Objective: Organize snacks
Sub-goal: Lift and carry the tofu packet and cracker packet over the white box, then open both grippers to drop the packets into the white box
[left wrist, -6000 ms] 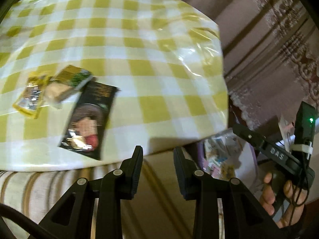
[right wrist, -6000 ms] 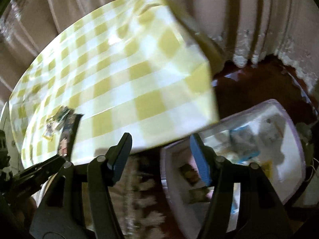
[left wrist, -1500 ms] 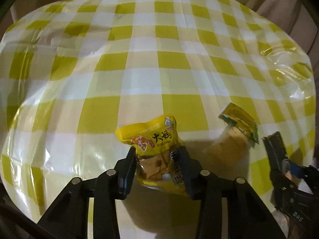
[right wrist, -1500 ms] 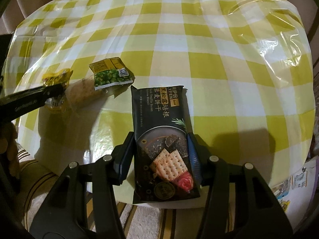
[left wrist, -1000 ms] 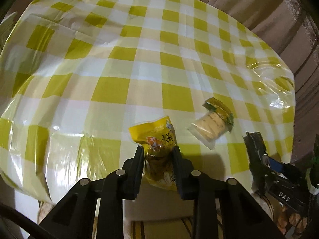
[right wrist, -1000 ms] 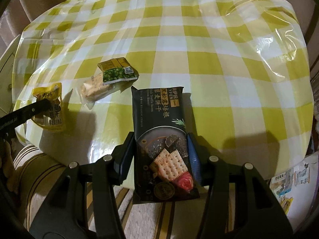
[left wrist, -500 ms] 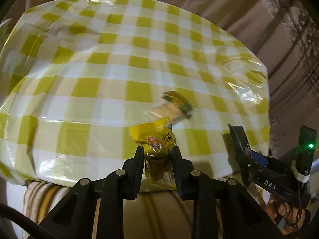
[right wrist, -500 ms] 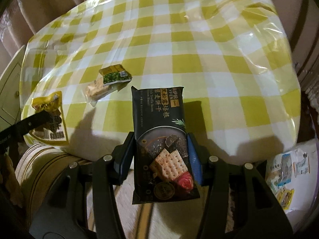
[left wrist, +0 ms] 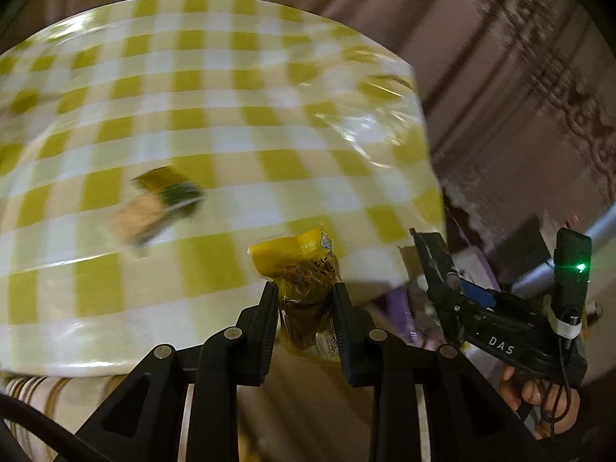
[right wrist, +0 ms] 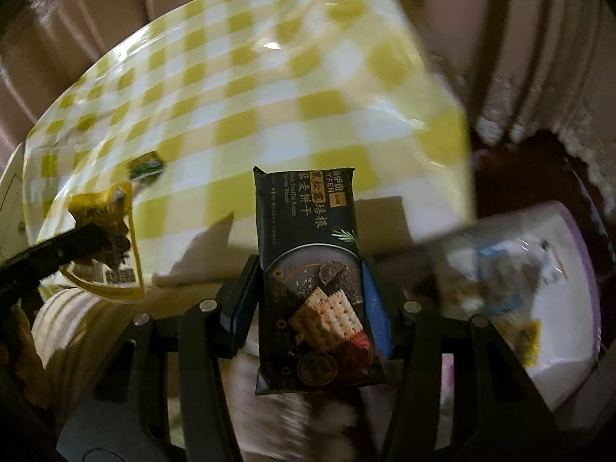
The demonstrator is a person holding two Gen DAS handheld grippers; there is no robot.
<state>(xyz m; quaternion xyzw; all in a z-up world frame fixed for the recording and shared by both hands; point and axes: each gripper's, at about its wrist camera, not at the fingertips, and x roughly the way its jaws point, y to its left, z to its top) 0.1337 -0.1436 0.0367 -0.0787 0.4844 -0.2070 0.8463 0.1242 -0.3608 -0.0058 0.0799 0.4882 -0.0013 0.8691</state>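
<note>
While both of our grippers are off the tabletop, each has a snack pinched between its fingers. In the left wrist view, our left gripper (left wrist: 304, 304) is closed narrowly on a yellow snack pouch (left wrist: 298, 269). The pouch stands up out of the jaws at the lower centre of the frame, its crumpled yellow top above the fingertips and its lower end hanging below them, in front of the near edge of the table. In the right wrist view, our right gripper (right wrist: 310, 296) is clamped on the long sides of a black cracker packet (right wrist: 312, 269). The packet runs lengthwise between the fingers, with its printed top end reaching up past the fingertips to the middle of the frame and its bottom end down between the gripper's arms.

The round table with the yellow checked cloth (left wrist: 231, 115) fills the upper left of both views. One small green-topped snack packet (left wrist: 161, 204) lies on the cloth, left of centre in the left wrist view and blurred; it shows again at the left of the right wrist view (right wrist: 146, 165).

At the right of the right wrist view, below the table's edge, sits a white bin with a purple rim (right wrist: 577, 288), with blurred packets inside it. In the left wrist view, a person's hand (left wrist: 539, 396) holds the right gripper at the lower right.
</note>
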